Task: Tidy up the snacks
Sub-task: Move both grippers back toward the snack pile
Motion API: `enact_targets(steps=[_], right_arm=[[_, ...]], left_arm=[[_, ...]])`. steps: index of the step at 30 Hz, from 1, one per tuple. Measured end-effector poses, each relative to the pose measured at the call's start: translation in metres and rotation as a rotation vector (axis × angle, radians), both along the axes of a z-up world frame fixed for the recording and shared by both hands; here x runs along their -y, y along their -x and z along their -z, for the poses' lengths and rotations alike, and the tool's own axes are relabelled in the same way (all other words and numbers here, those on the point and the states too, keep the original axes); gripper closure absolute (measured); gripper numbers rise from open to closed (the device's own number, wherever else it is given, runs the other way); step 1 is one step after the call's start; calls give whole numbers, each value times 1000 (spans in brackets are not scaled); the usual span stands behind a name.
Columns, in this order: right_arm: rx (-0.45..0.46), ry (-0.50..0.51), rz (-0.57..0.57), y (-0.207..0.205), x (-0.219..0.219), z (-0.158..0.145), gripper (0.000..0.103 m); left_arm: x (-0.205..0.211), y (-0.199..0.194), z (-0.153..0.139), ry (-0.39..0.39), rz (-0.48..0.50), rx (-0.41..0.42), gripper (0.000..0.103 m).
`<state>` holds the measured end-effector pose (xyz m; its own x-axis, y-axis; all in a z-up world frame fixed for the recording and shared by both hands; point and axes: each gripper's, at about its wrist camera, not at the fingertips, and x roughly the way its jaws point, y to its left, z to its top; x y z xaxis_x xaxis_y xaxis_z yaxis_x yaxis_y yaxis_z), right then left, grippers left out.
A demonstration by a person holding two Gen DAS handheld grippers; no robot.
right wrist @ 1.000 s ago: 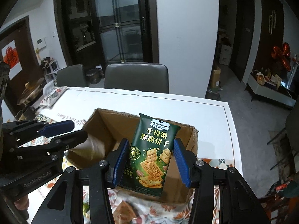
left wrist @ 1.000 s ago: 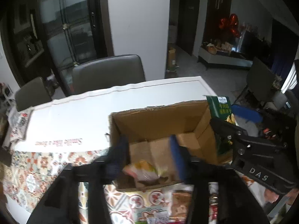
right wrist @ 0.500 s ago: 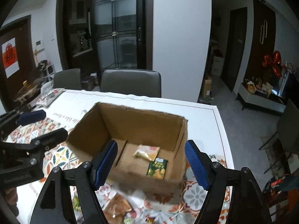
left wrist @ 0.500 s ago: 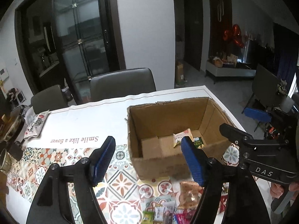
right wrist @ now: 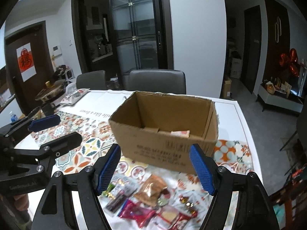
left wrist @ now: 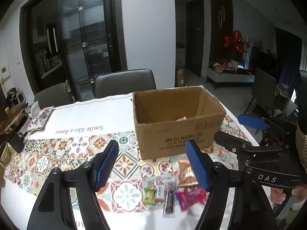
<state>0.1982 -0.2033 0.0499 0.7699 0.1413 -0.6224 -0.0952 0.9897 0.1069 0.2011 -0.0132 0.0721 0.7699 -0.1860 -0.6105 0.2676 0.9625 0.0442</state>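
Both tools are hanging wide open with nothing between the blue ribbed pads, left tool (left wrist: 151, 164) and right tool (right wrist: 155, 166); the jaws have just been opening. Right under them a loose pile of crinkly foil snacks (right wrist: 151, 199) is lying flat on the counter (left wrist: 107, 113), over a tile-patterned runner (left wrist: 63, 155). Just behind sits the brown cardboard box (right wrist: 165, 130), open-topped, with one pinkish packet (right wrist: 180, 133) showing inside on the floor.
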Motion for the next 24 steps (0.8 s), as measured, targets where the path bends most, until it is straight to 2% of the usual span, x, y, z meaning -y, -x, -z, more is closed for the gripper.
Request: enact_targets(steps=[12, 22, 24], right_arm=[[22, -19, 5, 52, -11, 30, 28], [-70, -64, -11, 66, -16, 74, 28], [-102, -73, -9, 66, -16, 84, 28]], left_arm=[[-8, 46, 37, -4, 11, -29, 33], [-10, 58, 83, 1, 47, -108, 41], [-10, 56, 93, 3, 52, -133, 45]])
